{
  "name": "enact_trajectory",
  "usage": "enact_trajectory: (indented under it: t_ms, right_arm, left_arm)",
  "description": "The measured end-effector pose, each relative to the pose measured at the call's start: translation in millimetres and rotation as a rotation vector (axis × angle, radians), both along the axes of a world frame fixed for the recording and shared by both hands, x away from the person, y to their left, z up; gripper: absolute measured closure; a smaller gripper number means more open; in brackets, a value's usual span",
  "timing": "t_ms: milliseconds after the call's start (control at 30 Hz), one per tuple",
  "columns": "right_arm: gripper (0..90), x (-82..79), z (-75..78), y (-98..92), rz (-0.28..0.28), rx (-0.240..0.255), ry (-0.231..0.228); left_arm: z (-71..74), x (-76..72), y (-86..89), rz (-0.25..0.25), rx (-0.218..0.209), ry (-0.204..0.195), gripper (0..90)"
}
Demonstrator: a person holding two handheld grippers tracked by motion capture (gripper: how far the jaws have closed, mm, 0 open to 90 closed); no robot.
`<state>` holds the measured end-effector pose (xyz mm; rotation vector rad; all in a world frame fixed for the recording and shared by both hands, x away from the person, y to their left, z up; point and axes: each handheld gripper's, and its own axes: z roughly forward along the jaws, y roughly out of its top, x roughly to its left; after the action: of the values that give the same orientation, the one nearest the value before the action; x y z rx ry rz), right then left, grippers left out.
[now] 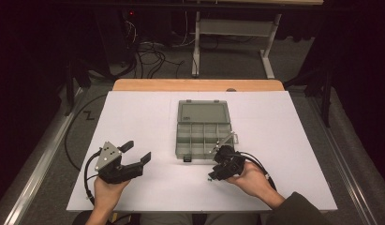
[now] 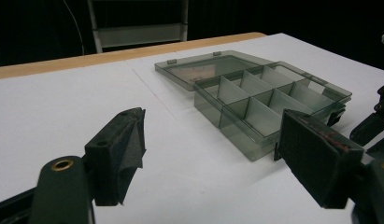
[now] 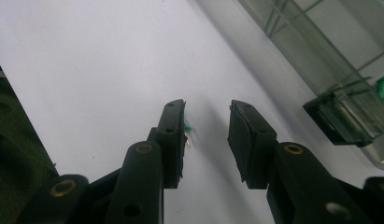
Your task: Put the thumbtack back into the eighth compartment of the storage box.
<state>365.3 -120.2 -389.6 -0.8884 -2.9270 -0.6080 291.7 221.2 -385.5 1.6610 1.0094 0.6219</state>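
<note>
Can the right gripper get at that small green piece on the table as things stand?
Probably yes. The right gripper stands open over the white table, the small green piece lies beside its inner pad, and nothing blocks it; the compartment box sits apart.

No legible text, labels, brands or numbers in any view. Closest thing to a label is a faint smudge of print on the open lid of the compartment box (image 2: pixel 213 70) in the left gripper view; too blurred to read. The small dark latch tab on the box front (image 1: pixel 186 159) in the high view carries a pale mark, too small to make out. A dark Z-shaped mark on the floor (image 1: pixel 88 115) left of the table could be tape or cable, can't tell.
</note>
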Motion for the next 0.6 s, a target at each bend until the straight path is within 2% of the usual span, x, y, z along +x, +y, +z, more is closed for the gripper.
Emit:
enact_trajectory:
  t_ms: [367,600]
  right_arm:
    - [68.3,-2.0,-7.4,9.8,0.038,-0.027,0.011]
    - [69.9,-1.0,-10.6,13.4,0.043,-0.041,0.021]
  left_arm:
    - [0.0,0.0,-0.1,-0.001,0.0,0.0,23.7]
    - [0.2,-0.2,0.2,0.002,0.0,-0.002,23.7]
